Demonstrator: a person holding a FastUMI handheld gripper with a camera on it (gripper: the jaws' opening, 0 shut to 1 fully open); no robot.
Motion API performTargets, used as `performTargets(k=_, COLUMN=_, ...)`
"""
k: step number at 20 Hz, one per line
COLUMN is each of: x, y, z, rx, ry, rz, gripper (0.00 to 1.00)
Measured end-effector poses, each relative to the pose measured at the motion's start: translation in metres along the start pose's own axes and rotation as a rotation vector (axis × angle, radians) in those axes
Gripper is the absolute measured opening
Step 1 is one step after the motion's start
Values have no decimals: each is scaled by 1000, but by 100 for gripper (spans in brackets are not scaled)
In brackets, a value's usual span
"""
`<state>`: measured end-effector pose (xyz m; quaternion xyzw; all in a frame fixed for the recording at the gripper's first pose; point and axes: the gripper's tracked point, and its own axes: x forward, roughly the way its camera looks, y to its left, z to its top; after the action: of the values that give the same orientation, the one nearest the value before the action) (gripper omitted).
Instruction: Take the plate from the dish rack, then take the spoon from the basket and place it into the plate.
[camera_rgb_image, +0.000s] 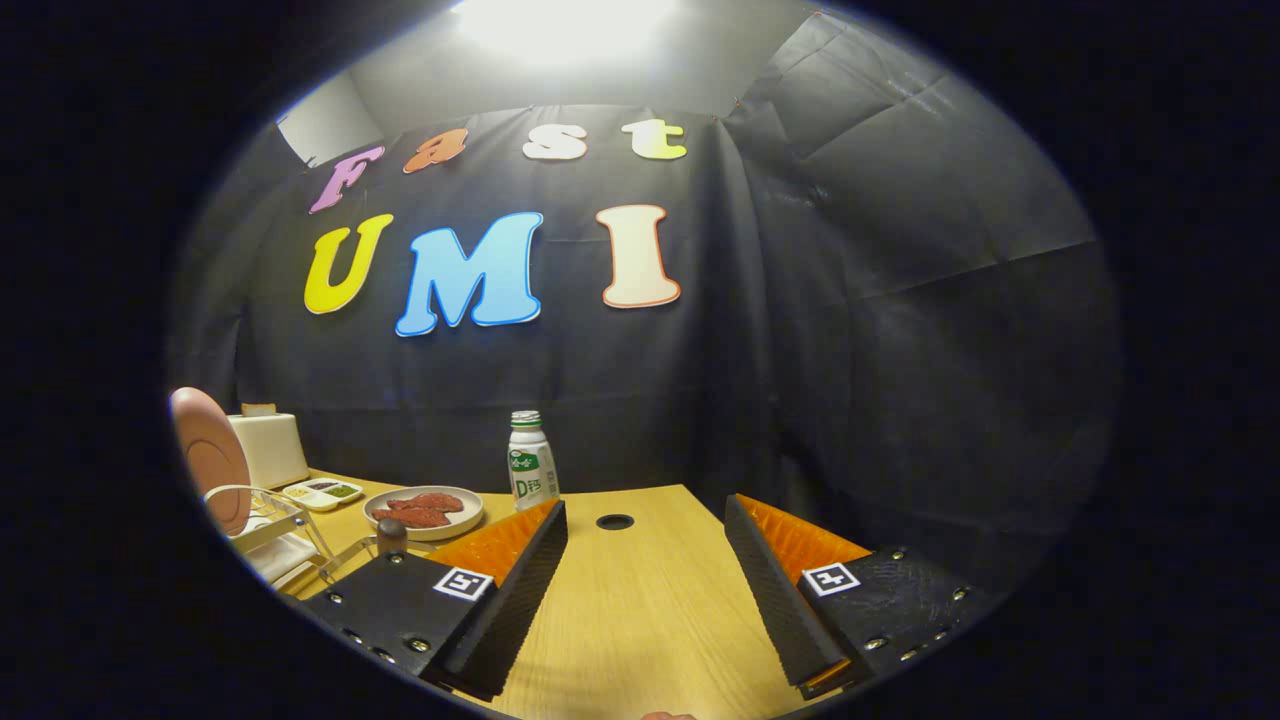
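A pink plate (210, 458) stands on edge in a white wire dish rack (262, 518), off to the left of my left finger. Just behind that finger a small dark rounded knob (391, 535) pokes up, perhaps the spoon's handle end; the basket is hidden behind the finger. My gripper (646, 555) hovers over the wooden table (640, 620) with its black and orange fingers (520, 570) spread wide and only bare tabletop between them. It is open.
A white bottle with a green label (531, 462) stands beyond the fingers. A beige plate of red meat slices (424, 511), a small divided tray (322, 492) and a white box (270, 448) sit at the back left. A round cable hole (614, 522) lies ahead.
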<state>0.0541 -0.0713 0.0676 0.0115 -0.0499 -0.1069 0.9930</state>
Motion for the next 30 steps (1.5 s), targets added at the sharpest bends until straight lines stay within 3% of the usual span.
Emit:
performTargets(k=7, x=-71, y=-33, z=44, rx=-33, ry=46, rz=-112, gripper=97)
performTargets(k=16, x=-147, y=11, z=102, rx=-26, ry=89, rz=-111, gripper=97)
performTargets(k=23, x=-172, y=93, z=120, rx=11, ry=151, rz=-4, gripper=97)
performTargets(k=30, x=-175, y=203, z=128, rx=4, ry=254, rz=203, gripper=97)
